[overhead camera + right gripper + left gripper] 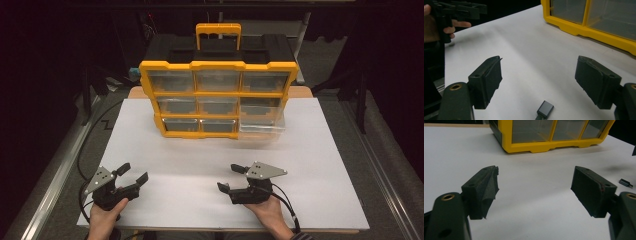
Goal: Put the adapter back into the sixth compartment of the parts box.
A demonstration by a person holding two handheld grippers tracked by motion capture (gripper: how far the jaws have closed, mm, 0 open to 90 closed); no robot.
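A yellow organizer [218, 93] with clear drawers stands upright at the back middle of the white table [175, 165]. Its bottom right drawer [262, 124] is pulled out toward me. My left gripper [134, 173] hovers open near the table's front left, nothing between its jaws [535, 187]. Front right of centre, my right gripper [228, 177] points left, also open. A small dark grey plug-like piece [545, 109] lies on the table low between the right jaws [537, 80], untouched. A similar small dark piece [625, 182] lies at the right edge of the left gripper view.
The organizer's yellow base [554, 145] [589, 27] stands well beyond both grippers, with bare white table between. The other hand with its gripper [454, 12] appears at the upper left of the right gripper view. A black box [220, 50] stands behind the organizer. Dark floor surrounds the table.
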